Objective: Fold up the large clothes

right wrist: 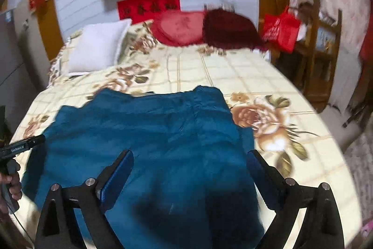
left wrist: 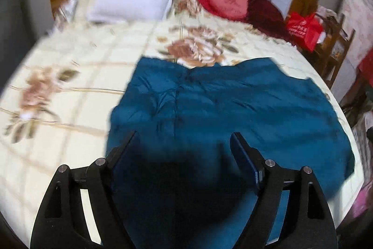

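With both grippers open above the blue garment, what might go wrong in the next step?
1. The blue garment lies rumpled, so folding now may trap creases.
2. Both the left gripper and the right gripper hover over its middle, not an edge; closing there may bunch layers.
3. The garment's near edge is by the bed's edge; it may slide off.

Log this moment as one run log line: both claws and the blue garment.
left claw open, empty | right claw open, empty | blue garment spread on floral bed

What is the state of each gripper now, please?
Left gripper: open, holding nothing, above the blue garment.
Right gripper: open, holding nothing, above the same garment.
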